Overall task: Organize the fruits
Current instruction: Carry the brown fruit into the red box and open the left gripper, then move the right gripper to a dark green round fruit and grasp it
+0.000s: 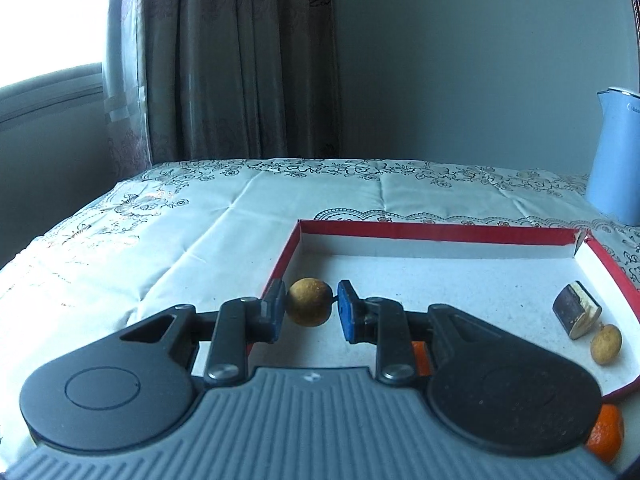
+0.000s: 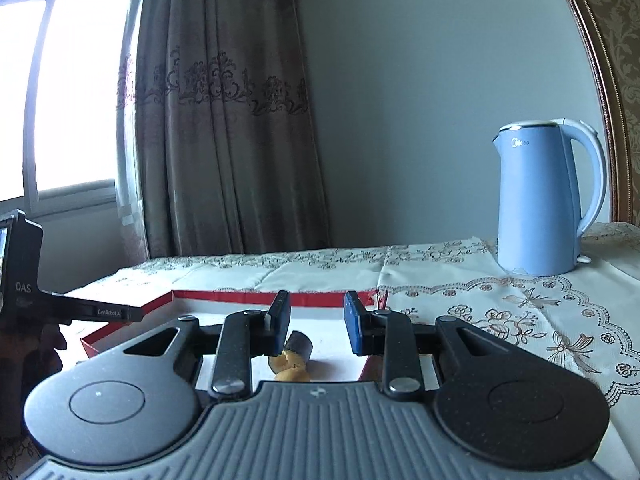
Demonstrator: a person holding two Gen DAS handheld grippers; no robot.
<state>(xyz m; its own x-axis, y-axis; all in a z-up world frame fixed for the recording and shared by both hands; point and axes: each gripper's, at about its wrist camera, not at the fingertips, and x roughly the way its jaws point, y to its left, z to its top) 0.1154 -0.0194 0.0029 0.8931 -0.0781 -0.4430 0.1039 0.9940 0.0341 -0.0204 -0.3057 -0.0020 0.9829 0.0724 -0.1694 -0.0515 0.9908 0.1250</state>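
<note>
Left wrist view: a counter (image 1: 200,240) under a pale embroidered cloth carries a shallow red-rimmed box (image 1: 400,230) with a white floor. A blue kettle (image 1: 618,152) stands behind it at the right. The left hand-held gripper (image 1: 310,308) is clamped on a small round brown fruit (image 1: 310,301), held over the box's near left corner, so its drop point lies directly below. Resting in the box to the right are a dark cut piece (image 1: 576,312), a second brown fruit (image 1: 606,343), and an orange (image 1: 608,432) just outside. Right wrist view: the right hand-held gripper (image 2: 317,320) holds nothing, its pads nearly as close together as they go, with the cut piece just below and ahead.
</note>
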